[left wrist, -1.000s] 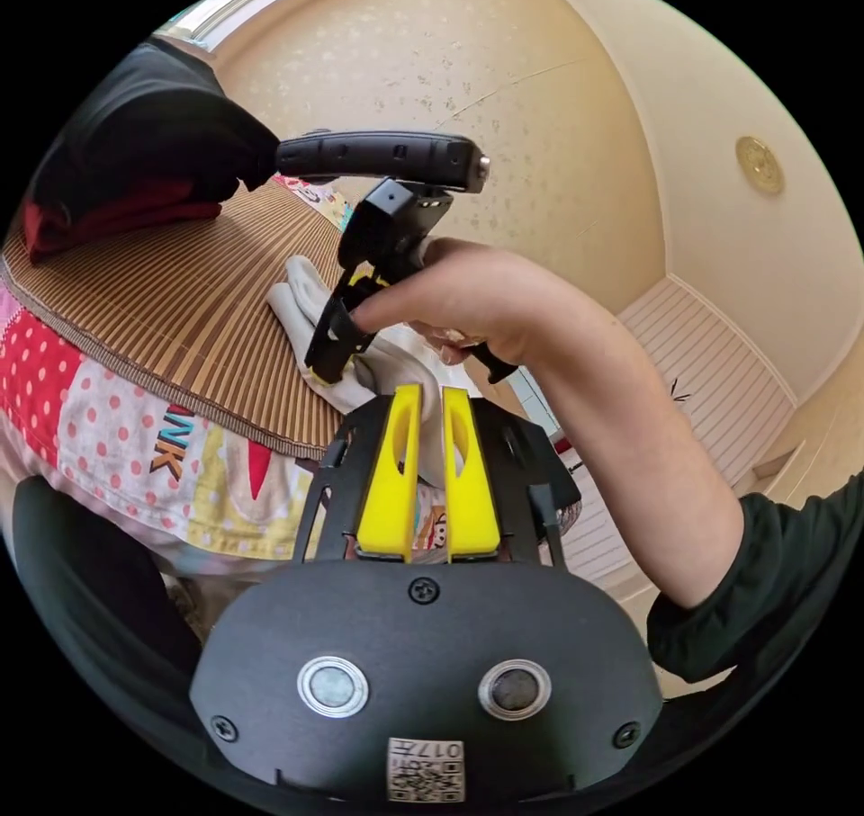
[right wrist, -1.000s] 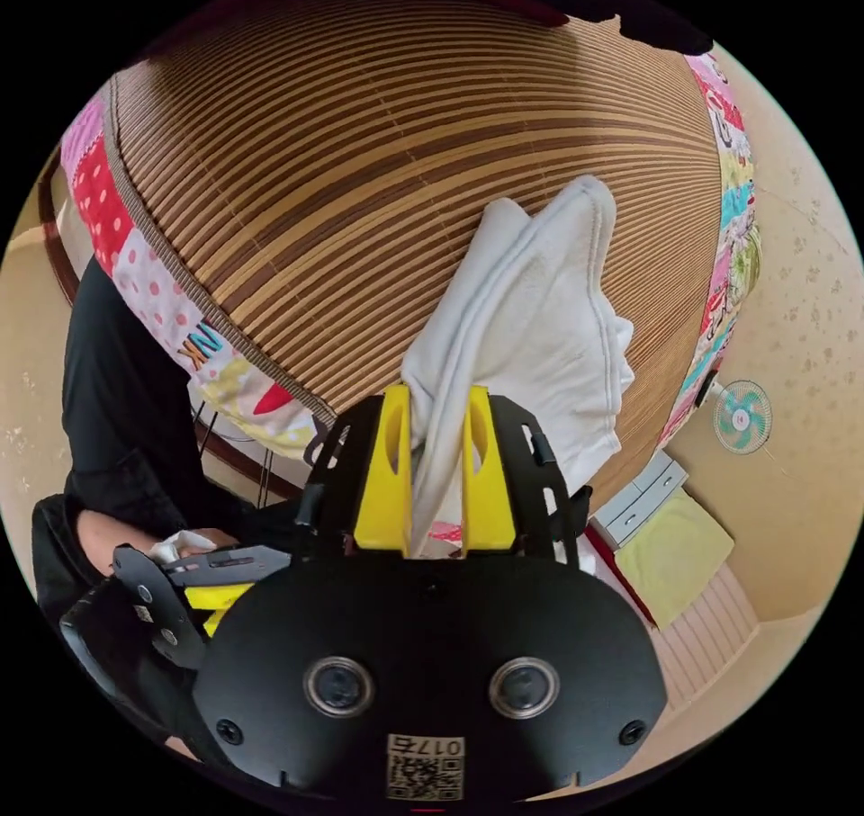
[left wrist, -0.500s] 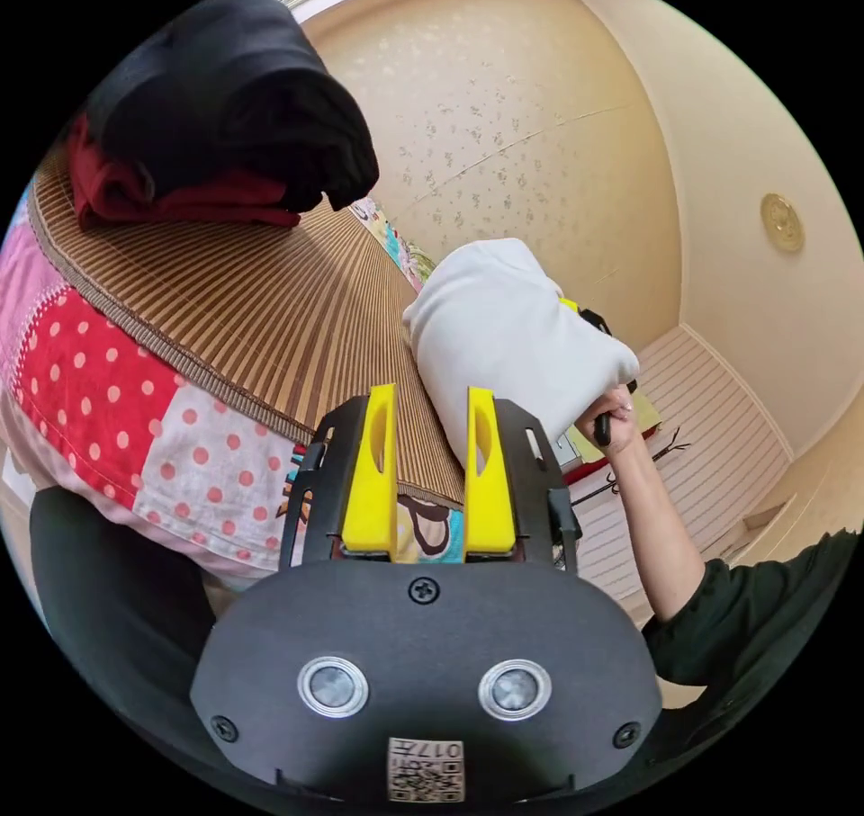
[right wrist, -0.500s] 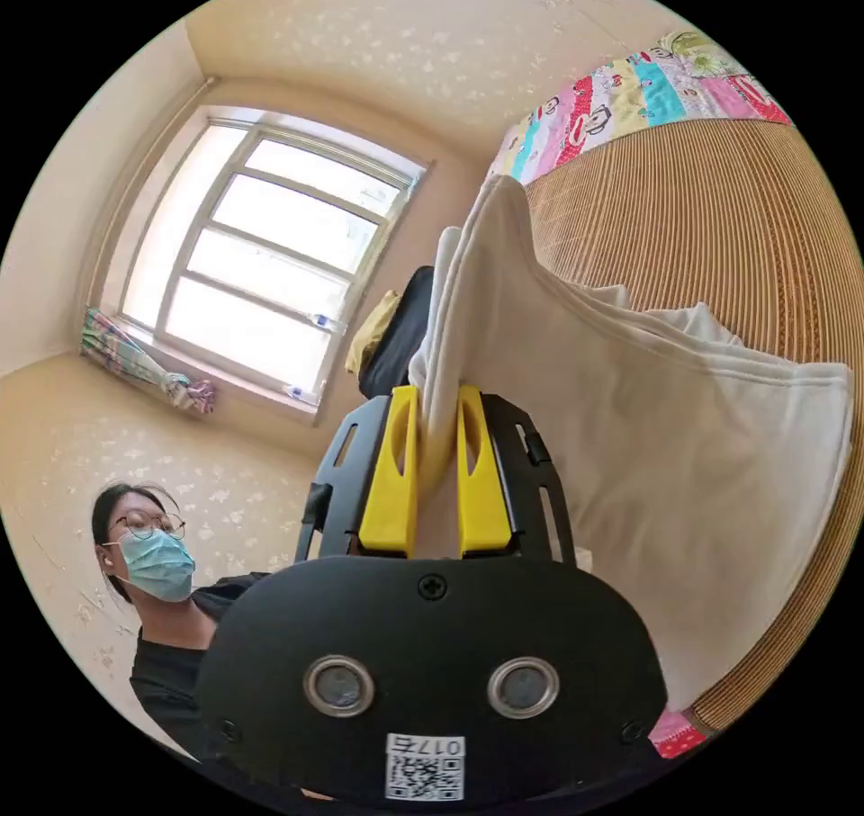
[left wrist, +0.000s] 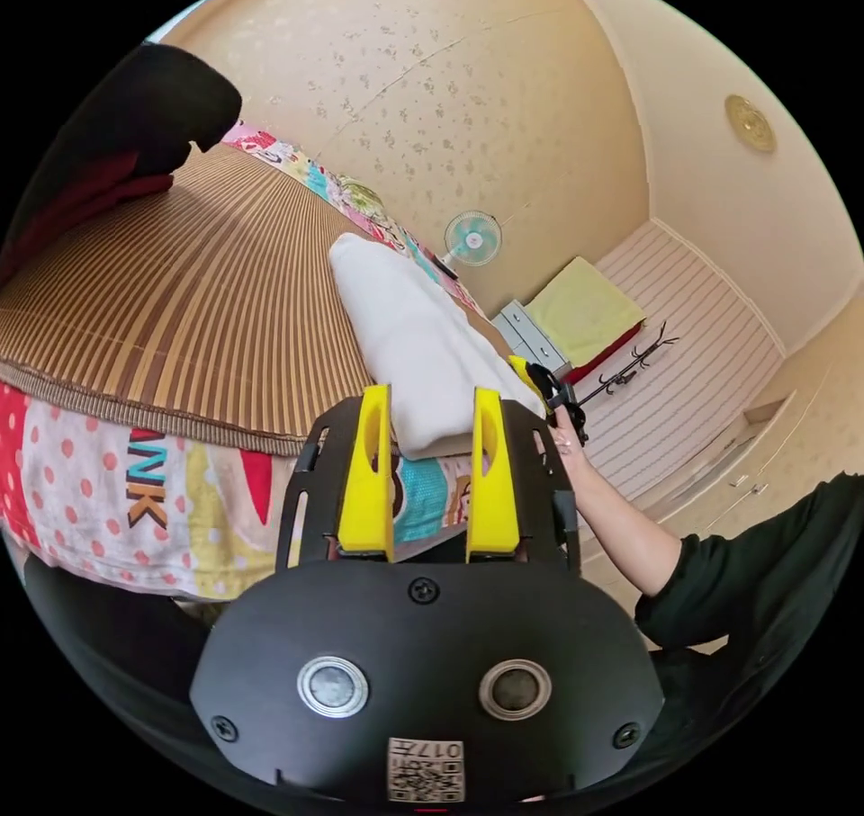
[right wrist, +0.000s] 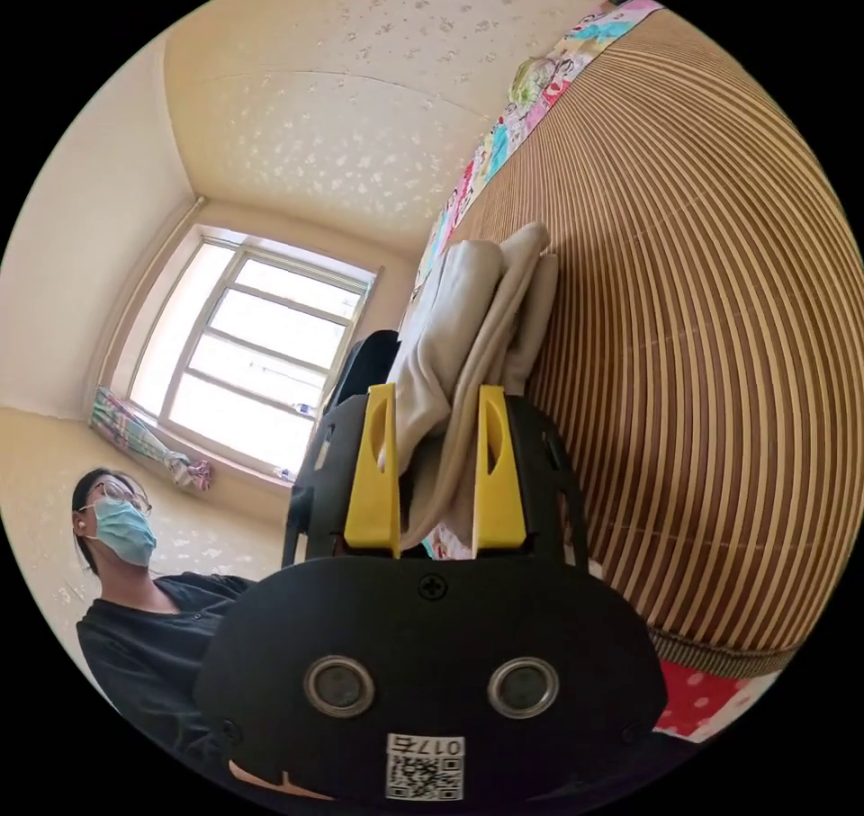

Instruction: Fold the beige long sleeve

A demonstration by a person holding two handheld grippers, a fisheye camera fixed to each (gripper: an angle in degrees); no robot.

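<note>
Beige long sleeve (left wrist: pixel 409 348), folded into a compact stack, lies on the bamboo mat (left wrist: pixel 207 312) near the bed's near edge.

Nearest, the left gripper (left wrist: pixel 421 470) hangs released, jaws apart and empty, just short of the stack; the right gripper (right wrist: pixel 436 470) has its jaws spread around the stack's end, with cloth between them but seemingly no squeeze. Folding looks finished; next comes backing both grippers clear without dragging cloth. Half a second earlier the right gripper was clenched on the lifted garment. Farther off stands a fan (left wrist: pixel 472 238).
</note>
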